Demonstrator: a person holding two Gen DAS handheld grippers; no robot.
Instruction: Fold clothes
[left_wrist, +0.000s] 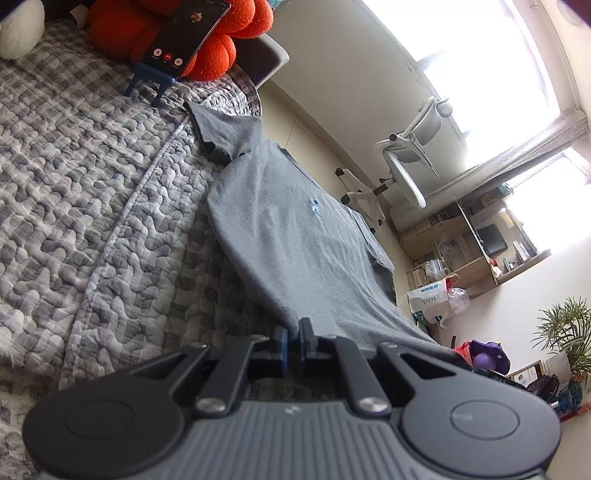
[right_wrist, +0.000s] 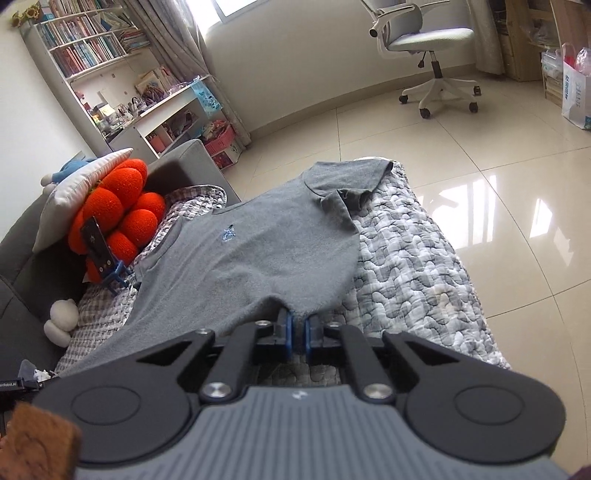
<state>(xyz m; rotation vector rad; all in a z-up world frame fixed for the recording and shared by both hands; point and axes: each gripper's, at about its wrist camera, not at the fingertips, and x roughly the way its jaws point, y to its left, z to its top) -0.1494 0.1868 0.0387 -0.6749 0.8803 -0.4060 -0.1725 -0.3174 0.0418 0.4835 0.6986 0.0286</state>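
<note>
A grey t-shirt with a small blue emblem lies spread on a quilted grey-and-white bedspread. Its near hem is lifted off the bed while the collar and sleeves rest flat farther away. My left gripper is shut on one corner of the hem. In the right wrist view the same t-shirt stretches away from my right gripper, which is shut on the other hem corner. The cloth hangs taut between the two grips and the far sleeves.
An orange flower-shaped cushion and a phone on a blue stand sit at the head of the bed. A white office chair stands on the tiled floor. Bookshelves line the wall, and a paper bag stands nearby.
</note>
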